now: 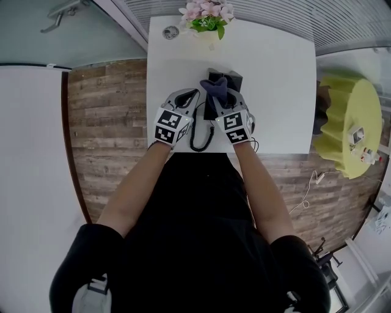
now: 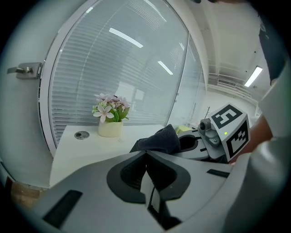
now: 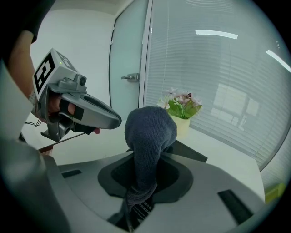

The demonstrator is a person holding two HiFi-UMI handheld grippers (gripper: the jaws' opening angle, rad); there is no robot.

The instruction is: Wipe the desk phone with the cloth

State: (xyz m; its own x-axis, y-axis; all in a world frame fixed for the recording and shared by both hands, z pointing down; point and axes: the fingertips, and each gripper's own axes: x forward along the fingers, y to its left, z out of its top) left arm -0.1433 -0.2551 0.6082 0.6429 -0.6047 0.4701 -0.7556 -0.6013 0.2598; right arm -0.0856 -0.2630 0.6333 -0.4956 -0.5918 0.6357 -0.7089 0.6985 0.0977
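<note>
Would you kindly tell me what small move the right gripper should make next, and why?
Probably lower the right gripper so the cloth presses onto the phone. Its jaws are shut on the cloth, which stands bunched up over the phone; I cannot tell whether it touches yet. The left gripper, shut and empty, is beside it.

We look down on a white table [image 1: 275,92] standing on a wood-plank floor [image 1: 104,122]. Near its far edge sits a pot of pink flowers [image 1: 208,18], beside a round grommet [image 1: 170,32]. Behind it runs a glass wall with slatted blinds [image 2: 113,68], which reflects strip lights. A door handle [image 2: 25,70] shows to the left, and a yellow-green round seat [image 1: 345,122] stands to the right.
</note>
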